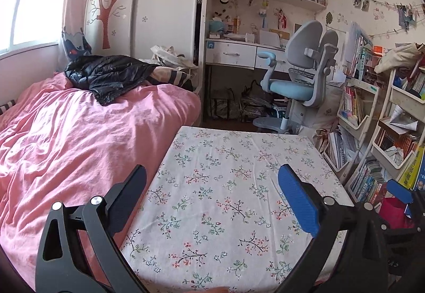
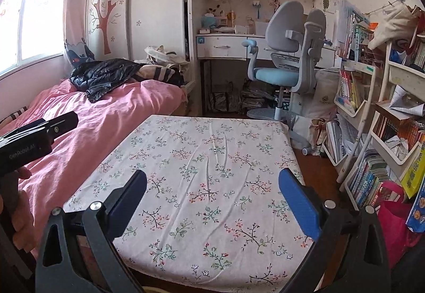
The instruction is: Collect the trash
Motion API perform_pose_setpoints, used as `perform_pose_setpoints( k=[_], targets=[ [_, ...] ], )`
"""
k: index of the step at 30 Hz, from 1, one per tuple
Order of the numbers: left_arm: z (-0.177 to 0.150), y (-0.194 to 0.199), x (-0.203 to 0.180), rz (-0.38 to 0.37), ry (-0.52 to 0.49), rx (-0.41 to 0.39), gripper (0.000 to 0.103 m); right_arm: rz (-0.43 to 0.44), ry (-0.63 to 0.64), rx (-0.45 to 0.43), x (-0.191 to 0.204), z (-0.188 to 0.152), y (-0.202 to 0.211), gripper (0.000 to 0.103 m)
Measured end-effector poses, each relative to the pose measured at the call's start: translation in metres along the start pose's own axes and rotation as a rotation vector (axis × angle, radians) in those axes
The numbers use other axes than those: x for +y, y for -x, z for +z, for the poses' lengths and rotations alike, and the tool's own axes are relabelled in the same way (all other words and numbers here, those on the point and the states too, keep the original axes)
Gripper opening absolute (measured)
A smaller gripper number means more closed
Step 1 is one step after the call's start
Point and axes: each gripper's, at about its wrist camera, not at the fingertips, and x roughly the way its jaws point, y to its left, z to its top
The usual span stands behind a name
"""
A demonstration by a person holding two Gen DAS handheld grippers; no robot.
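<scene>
My left gripper [image 1: 212, 173] hangs open over a table covered with a floral cloth [image 1: 228, 160], and nothing is between its black and blue fingers. My right gripper [image 2: 212, 177] is open too, above the same floral cloth [image 2: 207, 149]. No loose trash shows on the cloth in either view. One blue pad [image 1: 398, 190] of the right gripper pokes in at the right edge of the left wrist view. In the right wrist view, a hand [image 2: 21, 213] holds the left gripper's black housing [image 2: 37, 134] at the far left.
A bed with a pink cover [image 1: 66, 133] runs along the table's left side, with a black shiny jacket or bag [image 1: 106, 75] on it. Behind the table are a grey-blue chair [image 2: 287, 53] and a desk [image 2: 223, 47]. On the right are crowded bookshelves [image 2: 372, 133] and a red bag [image 2: 393, 216].
</scene>
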Motion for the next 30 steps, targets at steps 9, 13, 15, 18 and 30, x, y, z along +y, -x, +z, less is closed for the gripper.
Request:
perform_pose_setpoints(
  k=[9,13,15,18,30],
  targets=[
    [-0.007,0.011,-0.007,-0.012,-0.027,-0.002,0.096,-0.029,-0.008,-0.006,-0.004,0.004,-0.002,0.095],
    [-0.009,0.012,-0.012,-0.007,-0.047,0.000,0.096,-0.031,-0.005,-0.001,-0.003,0.003,-0.003,0.095],
    [-0.010,0.013,-0.013,-0.003,-0.048,-0.002,0.096,-0.031,-0.004,0.000,-0.003,0.003,-0.003,0.095],
    [-0.011,0.013,-0.014,0.003,-0.043,-0.005,0.096,-0.033,0.000,-0.001,-0.002,0.003,-0.004,0.095],
    [-0.009,0.011,-0.011,0.019,-0.035,-0.009,0.096,-0.034,0.000,0.002,-0.002,0.002,-0.004,0.095]
  ],
)
